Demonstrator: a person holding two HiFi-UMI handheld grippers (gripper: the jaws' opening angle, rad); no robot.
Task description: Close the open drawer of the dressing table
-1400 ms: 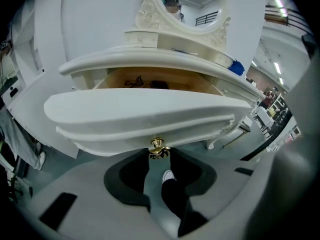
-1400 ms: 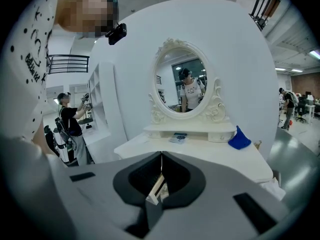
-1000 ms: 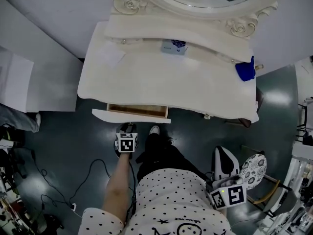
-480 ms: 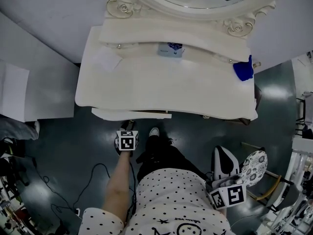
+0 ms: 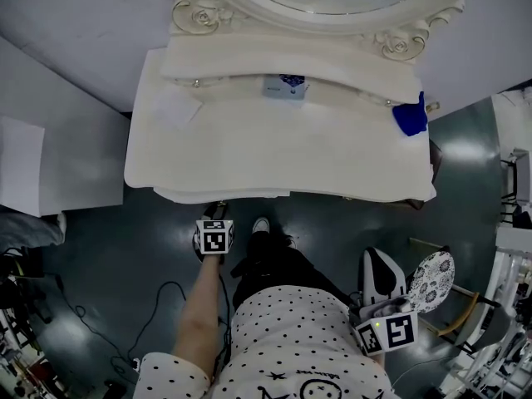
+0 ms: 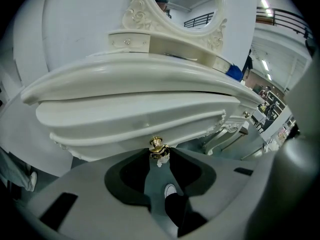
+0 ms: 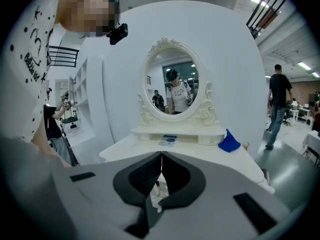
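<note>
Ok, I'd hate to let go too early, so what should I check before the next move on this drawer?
1. White drawer front in under the white tabletop: ok, only a thin lip shows.
2. Drawer fully seated: cannot tell.
3. Left gripper on the gold drawer knob: ok, the knob fills the gap between its jaws.
4. Right gripper clear of the table: ok, shut and held back.
5. Blue cloth away from the drawer: ok.
</note>
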